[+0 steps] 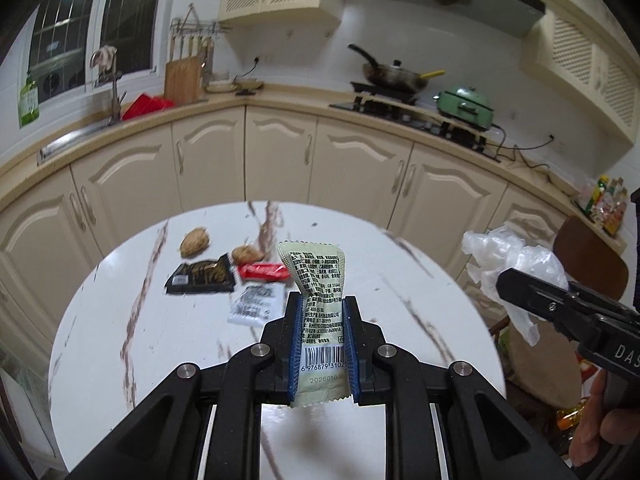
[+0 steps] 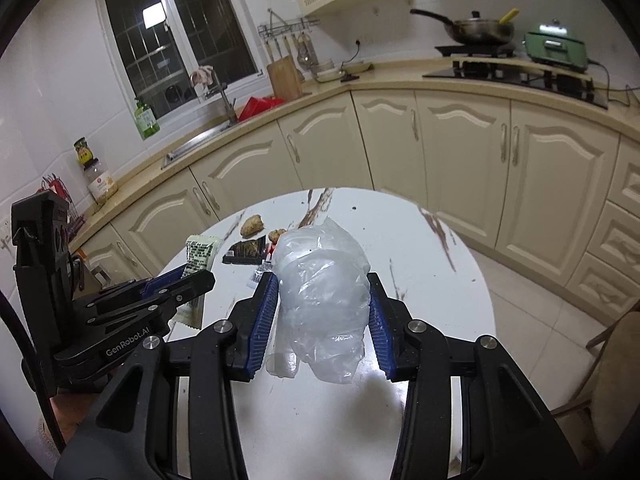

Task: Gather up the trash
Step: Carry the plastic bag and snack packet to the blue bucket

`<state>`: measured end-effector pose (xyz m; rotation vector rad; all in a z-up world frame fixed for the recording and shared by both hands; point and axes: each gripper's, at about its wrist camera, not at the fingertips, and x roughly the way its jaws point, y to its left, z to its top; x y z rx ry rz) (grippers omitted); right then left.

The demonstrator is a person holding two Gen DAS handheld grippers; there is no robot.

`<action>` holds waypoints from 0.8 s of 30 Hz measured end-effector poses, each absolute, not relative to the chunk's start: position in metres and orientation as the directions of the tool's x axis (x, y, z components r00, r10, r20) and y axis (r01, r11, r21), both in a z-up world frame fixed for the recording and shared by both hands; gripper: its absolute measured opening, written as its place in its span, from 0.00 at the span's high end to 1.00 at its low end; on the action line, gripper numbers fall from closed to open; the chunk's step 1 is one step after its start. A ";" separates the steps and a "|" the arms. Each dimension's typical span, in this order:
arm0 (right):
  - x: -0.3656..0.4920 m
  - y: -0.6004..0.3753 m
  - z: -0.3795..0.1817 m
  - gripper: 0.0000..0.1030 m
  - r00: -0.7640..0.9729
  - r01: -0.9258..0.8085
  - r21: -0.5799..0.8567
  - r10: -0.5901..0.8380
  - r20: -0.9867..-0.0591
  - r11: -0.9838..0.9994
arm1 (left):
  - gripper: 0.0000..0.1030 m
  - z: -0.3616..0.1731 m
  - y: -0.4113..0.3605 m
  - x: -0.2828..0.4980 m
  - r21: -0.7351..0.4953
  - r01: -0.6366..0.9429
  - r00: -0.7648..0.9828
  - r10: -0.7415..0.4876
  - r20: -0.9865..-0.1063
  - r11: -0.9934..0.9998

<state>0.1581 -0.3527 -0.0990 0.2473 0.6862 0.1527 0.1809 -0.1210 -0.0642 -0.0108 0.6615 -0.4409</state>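
Left gripper clamped on a pale green snack wrapper, held upright above the round marble table. Right gripper pinching a crumpled clear plastic bag. Beyond, on the table: black wrapper, red wrapper, white packet.
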 end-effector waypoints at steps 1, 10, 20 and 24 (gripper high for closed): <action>0.151 -0.356 -0.093 0.60 0.773 -0.053 0.272 0.212 -0.597 0.961 | 0.86 -0.058 -0.126 0.174 -0.140 0.406 0.705 -0.407 -0.581 0.903; 0.096 -0.391 -0.058 0.60 0.830 0.011 0.252 0.131 -0.542 0.968 | 0.86 -0.026 -0.179 0.134 -0.118 0.513 0.701 -0.494 -0.513 0.850; 0.041 -0.474 -0.068 0.60 0.825 0.214 0.289 -0.014 -0.565 0.933 | 0.85 -0.051 -0.296 0.120 -0.140 0.668 0.542 -0.607 -0.581 0.731; 0.028 -0.517 -0.093 0.60 0.788 0.305 0.313 -0.054 -0.613 0.899 | 0.85 -0.075 -0.347 0.123 -0.144 0.717 0.457 -0.615 -0.642 0.682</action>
